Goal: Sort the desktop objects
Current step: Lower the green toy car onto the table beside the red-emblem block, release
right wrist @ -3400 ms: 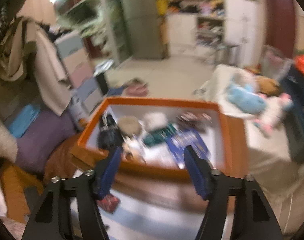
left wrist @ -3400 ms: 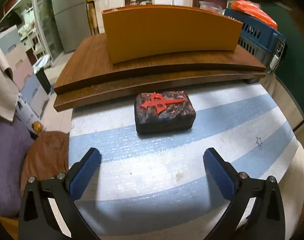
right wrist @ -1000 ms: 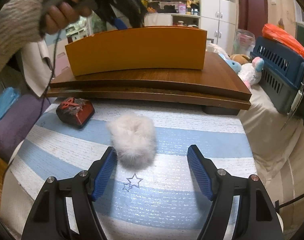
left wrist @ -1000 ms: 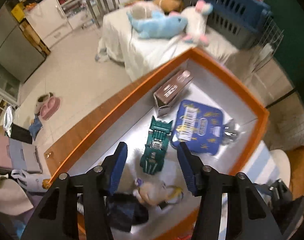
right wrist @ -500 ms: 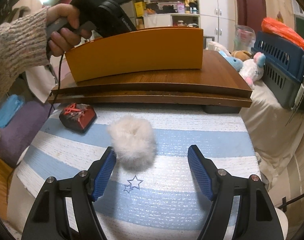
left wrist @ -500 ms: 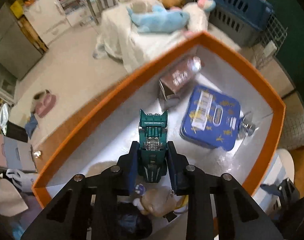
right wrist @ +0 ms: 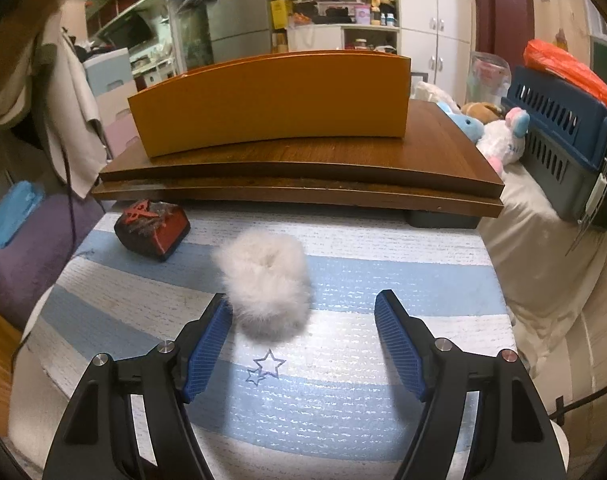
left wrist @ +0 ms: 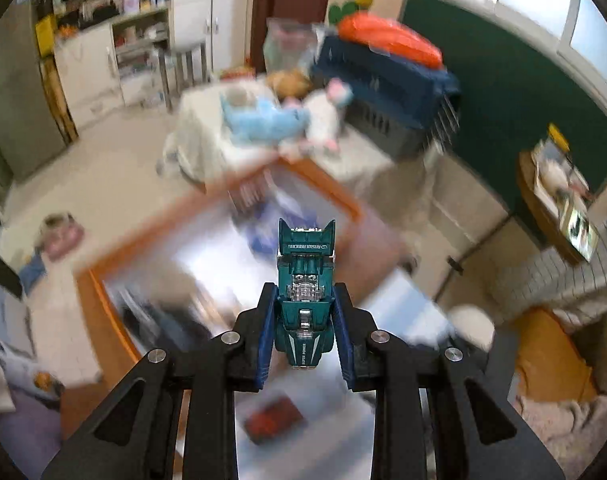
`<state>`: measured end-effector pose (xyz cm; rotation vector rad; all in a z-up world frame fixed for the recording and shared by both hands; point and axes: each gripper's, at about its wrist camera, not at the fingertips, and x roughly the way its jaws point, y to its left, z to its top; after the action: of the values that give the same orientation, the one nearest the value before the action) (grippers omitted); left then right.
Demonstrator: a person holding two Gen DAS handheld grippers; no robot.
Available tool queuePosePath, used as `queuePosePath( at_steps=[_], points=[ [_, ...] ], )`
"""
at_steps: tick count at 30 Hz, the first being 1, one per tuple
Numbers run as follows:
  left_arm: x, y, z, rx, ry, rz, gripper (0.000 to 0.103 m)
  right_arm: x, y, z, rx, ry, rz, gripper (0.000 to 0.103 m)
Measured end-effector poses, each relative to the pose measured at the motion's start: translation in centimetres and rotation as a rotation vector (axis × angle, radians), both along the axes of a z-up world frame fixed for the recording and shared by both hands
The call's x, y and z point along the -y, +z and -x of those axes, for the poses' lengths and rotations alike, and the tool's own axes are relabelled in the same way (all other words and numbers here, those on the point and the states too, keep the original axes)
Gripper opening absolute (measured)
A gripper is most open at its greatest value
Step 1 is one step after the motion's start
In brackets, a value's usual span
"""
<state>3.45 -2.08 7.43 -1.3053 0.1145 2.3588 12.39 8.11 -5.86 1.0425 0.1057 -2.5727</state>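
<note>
My left gripper [left wrist: 303,320] is shut on a teal toy truck [left wrist: 305,280], held in the air above the blurred orange box [left wrist: 103,296]. In the right wrist view the same orange box [right wrist: 269,98] stands on a wooden riser [right wrist: 299,172]. A white fluffy ball [right wrist: 265,284] lies on the striped mat [right wrist: 343,392], just ahead of my right gripper [right wrist: 303,320], which is open; the ball touches its left finger's tip. A dark red block [right wrist: 151,228] with a red emblem rests at the mat's far left.
Right of the table a blue crate [right wrist: 563,136] with an orange bag on top sits on a white-covered surface with plush toys [right wrist: 499,132]. A purple cushion [right wrist: 27,248] lies to the left. Cupboards and a fridge stand behind.
My left gripper closed on the teal truck inside the orange box and lifted it up and out, the view now blurred. The hand and gripper above the box left the right wrist view.
</note>
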Motion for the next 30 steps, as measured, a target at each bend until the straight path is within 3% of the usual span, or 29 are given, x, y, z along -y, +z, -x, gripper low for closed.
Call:
queuePosePath(
  at_steps=[5,10,12,14,16,19,25,30],
  points=[
    [-3.1,-7.7,-3.4,0.069,0.026,0.074,0.028,-1.4,0.2,-0.3,0.027,-0.029,0.055,0.074],
    [-4.1,-11.8,-3.3,0.085,0.052,0.193,0.028,-1.9,0.2,-1.2,0.030,-0.050,0.026,0.074],
    [-3.7,-12.9,-3.0,0.096,0.085,0.185,0.029,-2.0,0.2,-1.4,0.029,-0.053,0.021,0.074],
    [-3.4,-12.7,-2.9,0.072,0.104,0.164,0.034,-1.8,0.2,-1.5,0.029,-0.054,0.012,0.074],
    [-3.1,-12.0,-3.2,0.042,0.127,0.159,0.053,-1.7,0.1,-1.5,0.030,-0.056,0.006,0.075],
    [-1.9,-9.7,-4.8,-0.056,0.151,0.078,0.070,-1.6,0.1,-1.5,0.030,-0.056,0.003,0.075],
    [3.3,-6.3,-10.1,-0.207,0.326,-0.104,0.077,-1.4,0.1,-1.5,0.034,-0.053,0.000,0.078],
    [4.2,-9.7,-12.4,-0.160,0.416,0.055,0.081,-0.7,0.0,-1.4,0.038,-0.043,-0.045,0.082]
  ],
)
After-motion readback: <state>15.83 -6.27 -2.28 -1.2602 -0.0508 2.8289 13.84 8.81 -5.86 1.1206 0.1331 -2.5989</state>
